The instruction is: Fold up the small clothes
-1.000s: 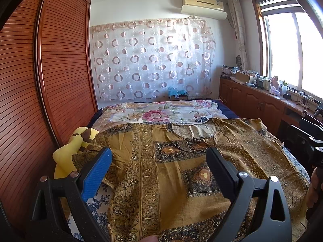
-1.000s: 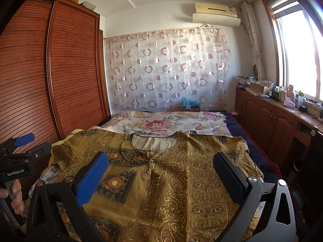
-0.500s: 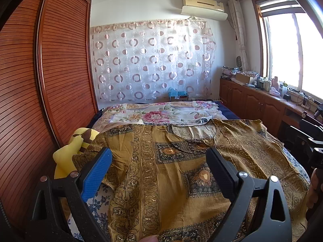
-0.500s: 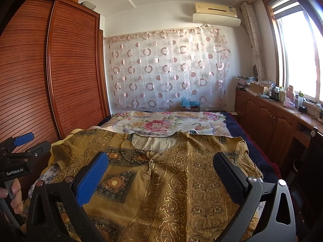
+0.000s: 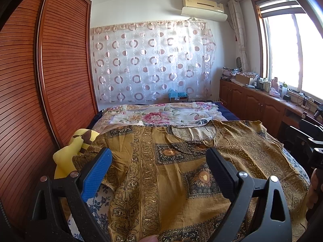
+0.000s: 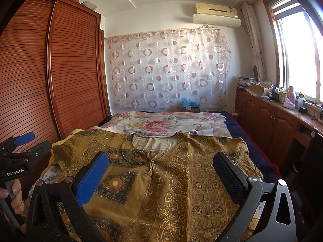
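A mustard-gold cotton tunic printed with dark ornate borders and sunflower squares (image 5: 161, 171) lies spread flat, front up, across the floral-sheeted bed (image 5: 161, 115), neckline toward the far end. Above its near hem hover both tools: the black left gripper with one blue pad (image 5: 157, 161) and the black right gripper with one blue pad (image 6: 159, 167), each spread wide, holding nothing. The tunic's left sleeve drapes over a yellow plush toy (image 5: 70, 151), half hiding it; the hem is cut off below.
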A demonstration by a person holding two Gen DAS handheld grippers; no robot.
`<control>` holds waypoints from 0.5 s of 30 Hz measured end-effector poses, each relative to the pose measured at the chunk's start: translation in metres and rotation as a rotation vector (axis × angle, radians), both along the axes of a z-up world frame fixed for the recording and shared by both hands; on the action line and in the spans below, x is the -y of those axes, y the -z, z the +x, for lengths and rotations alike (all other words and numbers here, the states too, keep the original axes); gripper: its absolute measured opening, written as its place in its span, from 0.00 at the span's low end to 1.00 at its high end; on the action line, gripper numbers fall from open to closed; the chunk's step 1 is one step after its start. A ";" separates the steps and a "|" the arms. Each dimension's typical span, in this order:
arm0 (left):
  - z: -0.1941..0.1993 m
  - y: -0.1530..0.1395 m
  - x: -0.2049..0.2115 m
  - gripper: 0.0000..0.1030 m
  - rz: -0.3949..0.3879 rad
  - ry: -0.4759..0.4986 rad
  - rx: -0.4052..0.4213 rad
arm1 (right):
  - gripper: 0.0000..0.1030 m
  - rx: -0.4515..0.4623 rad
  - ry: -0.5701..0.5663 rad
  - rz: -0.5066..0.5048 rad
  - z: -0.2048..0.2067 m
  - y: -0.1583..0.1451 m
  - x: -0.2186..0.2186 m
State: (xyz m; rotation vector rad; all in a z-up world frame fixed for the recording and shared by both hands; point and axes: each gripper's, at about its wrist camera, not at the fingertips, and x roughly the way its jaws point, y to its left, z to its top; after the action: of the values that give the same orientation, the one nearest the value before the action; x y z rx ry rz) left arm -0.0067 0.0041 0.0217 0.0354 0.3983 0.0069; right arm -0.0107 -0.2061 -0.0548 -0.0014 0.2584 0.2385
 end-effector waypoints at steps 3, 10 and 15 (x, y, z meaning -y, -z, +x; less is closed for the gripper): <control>0.000 0.001 0.000 0.92 0.000 0.000 -0.001 | 1.00 0.001 -0.001 0.000 0.000 0.000 0.000; -0.001 -0.001 0.002 0.92 -0.001 0.002 0.001 | 1.00 0.001 -0.002 -0.002 0.000 -0.002 0.000; -0.002 -0.007 0.003 0.92 -0.001 0.005 0.004 | 1.00 0.005 -0.002 -0.003 -0.003 -0.005 0.000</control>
State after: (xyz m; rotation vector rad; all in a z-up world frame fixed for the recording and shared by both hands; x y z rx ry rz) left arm -0.0089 0.0008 0.0290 0.0356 0.3942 0.0016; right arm -0.0132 -0.2060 -0.0500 -0.0052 0.2533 0.2405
